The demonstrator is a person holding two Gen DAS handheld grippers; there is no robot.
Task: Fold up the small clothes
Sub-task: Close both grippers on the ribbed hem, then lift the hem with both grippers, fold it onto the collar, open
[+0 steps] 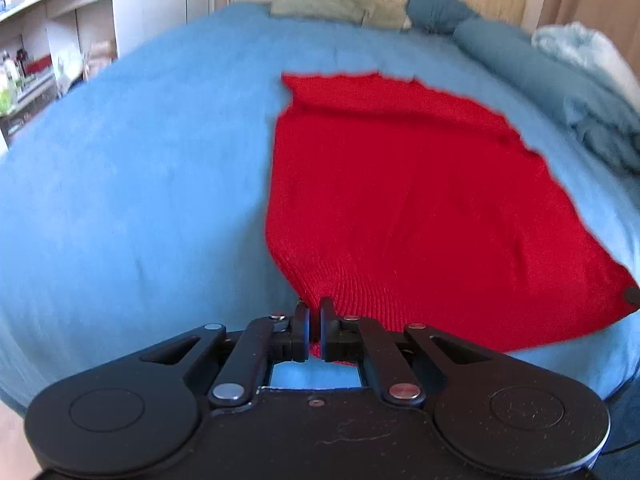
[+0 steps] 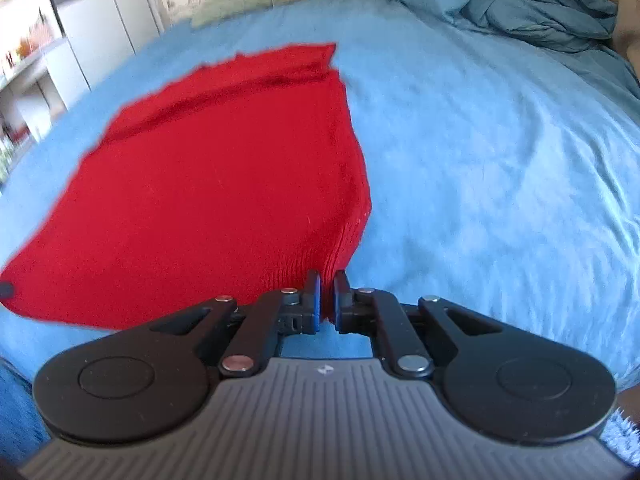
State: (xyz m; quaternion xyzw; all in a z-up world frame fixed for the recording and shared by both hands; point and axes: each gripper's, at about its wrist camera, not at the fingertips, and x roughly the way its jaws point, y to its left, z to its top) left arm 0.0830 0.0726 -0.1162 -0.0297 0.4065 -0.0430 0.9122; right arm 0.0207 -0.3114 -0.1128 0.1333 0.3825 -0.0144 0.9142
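While the red knit garment (image 1: 400,200) lies flat on the blue bed (image 1: 140,200), long axis running away toward the pillows, left claw (image 1: 315,312) and right claw (image 2: 328,284) each clench a near hem corner.

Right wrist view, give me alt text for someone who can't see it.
The right hand-held gripper is shut on the near ribbed corner of a red knit garment spread flat on a bed with a blue sheet. A rumpled teal duvet lies at the far right.
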